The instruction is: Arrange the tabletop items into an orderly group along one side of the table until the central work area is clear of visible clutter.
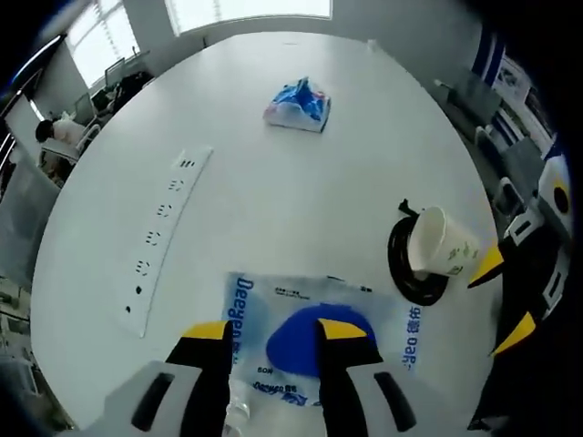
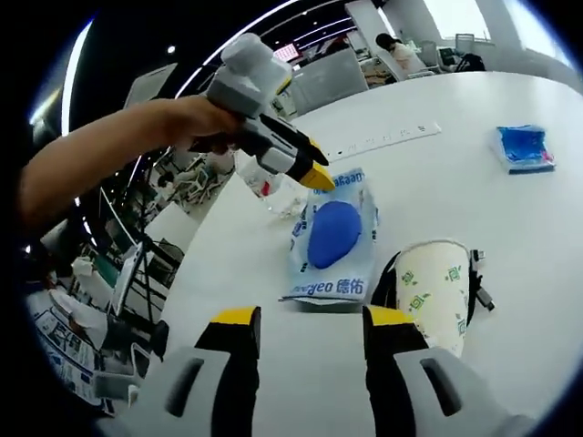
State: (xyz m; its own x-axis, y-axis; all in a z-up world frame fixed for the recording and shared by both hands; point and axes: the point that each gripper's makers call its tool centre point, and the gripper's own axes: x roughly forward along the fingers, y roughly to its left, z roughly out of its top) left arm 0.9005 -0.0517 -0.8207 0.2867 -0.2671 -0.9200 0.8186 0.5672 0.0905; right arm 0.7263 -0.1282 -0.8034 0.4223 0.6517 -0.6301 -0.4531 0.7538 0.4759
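Observation:
A white and blue wipes pack point(image 1: 319, 337) lies flat near the table's edge. My left gripper point(image 1: 273, 332) hovers over it, jaws open and apart above its left half. Seen from the right gripper view, a hand holds this left gripper point(image 2: 312, 175) above the pack point(image 2: 332, 237). A printed paper cup point(image 1: 444, 244) stands on a black coiled cable point(image 1: 410, 282) to the pack's right. My right gripper point(image 2: 310, 320) is open, empty, just short of the pack and the cup point(image 2: 433, 287). It enters the left gripper view as the right gripper point(image 1: 501, 299).
A small blue tissue pack point(image 1: 298, 105) lies far across the white table point(image 1: 273, 182). A white power strip point(image 1: 164, 228) runs along the left. A clear plastic bottle point(image 2: 260, 187) lies beside the wipes pack. Chairs and desks surround the table, and a person point(image 2: 401, 50) sits beyond.

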